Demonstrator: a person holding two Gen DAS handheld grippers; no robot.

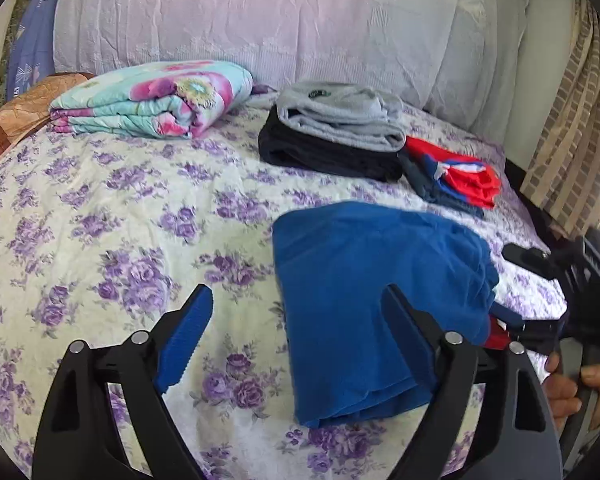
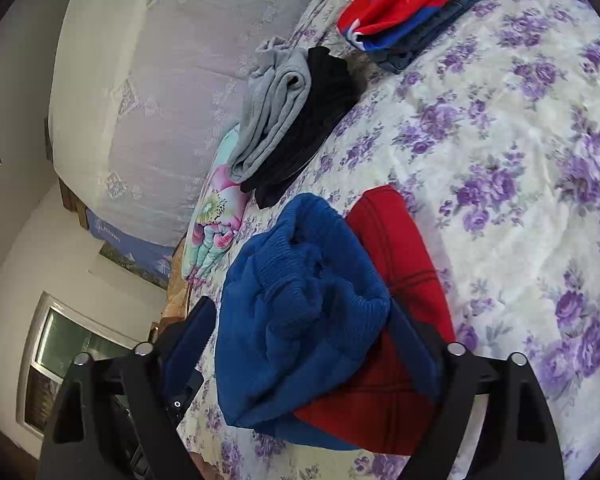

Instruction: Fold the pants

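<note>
Blue pants (image 1: 360, 300) lie folded in a thick rectangle on the flowered bedspread (image 1: 100, 220). My left gripper (image 1: 298, 320) is open just above the bed, its right finger over the pants' near edge and its left finger over bare sheet. My right gripper (image 1: 516, 288) comes in from the right, turned on its side, jaws apart around the bunched waistband end. In the right wrist view the blue pants (image 2: 300, 300) fill the gap of my right gripper (image 2: 302, 332). One finger lies on a red cloth (image 2: 400, 272) under the pants; the other stands off the fabric.
A stack of grey and black folded clothes (image 1: 332, 136) and a red-and-blue folded garment (image 1: 452, 176) sit behind the pants. A folded floral quilt (image 1: 152, 96) lies at the back left before a large pillow (image 1: 260, 20). A curtain (image 1: 572, 120) hangs right; a hand (image 1: 580, 388) holds the right gripper.
</note>
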